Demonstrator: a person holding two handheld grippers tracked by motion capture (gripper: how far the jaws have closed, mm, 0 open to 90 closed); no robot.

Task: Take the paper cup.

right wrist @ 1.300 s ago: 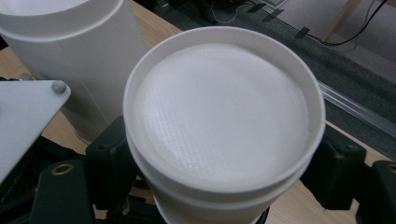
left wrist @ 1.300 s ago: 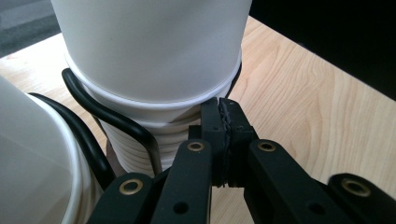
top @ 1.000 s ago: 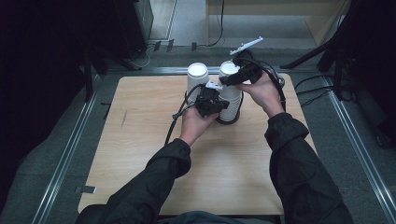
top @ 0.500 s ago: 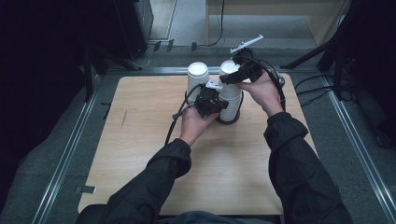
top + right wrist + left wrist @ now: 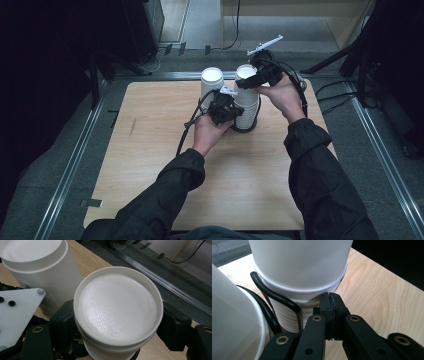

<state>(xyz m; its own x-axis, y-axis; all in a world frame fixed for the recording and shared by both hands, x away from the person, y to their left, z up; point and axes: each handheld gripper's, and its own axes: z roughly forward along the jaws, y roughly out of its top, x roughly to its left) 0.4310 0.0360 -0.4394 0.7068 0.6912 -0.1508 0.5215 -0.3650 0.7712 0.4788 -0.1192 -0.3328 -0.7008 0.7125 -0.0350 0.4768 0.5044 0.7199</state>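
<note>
My right claw (image 5: 117,340) has been closing, and it grasps the top cup (image 5: 117,307) of the cup stack (image 5: 246,107). My left claw (image 5: 331,312) is clenched against that stack's lower rims. No cup beside my claws bears readable writing.

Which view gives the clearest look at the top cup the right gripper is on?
Right gripper view: the top cup sits upside down between that gripper's jaws, textured base and rim sharp. The high view shows it small, half hidden by the right gripper. The left gripper view shows a plain white wall, base cropped.
</note>
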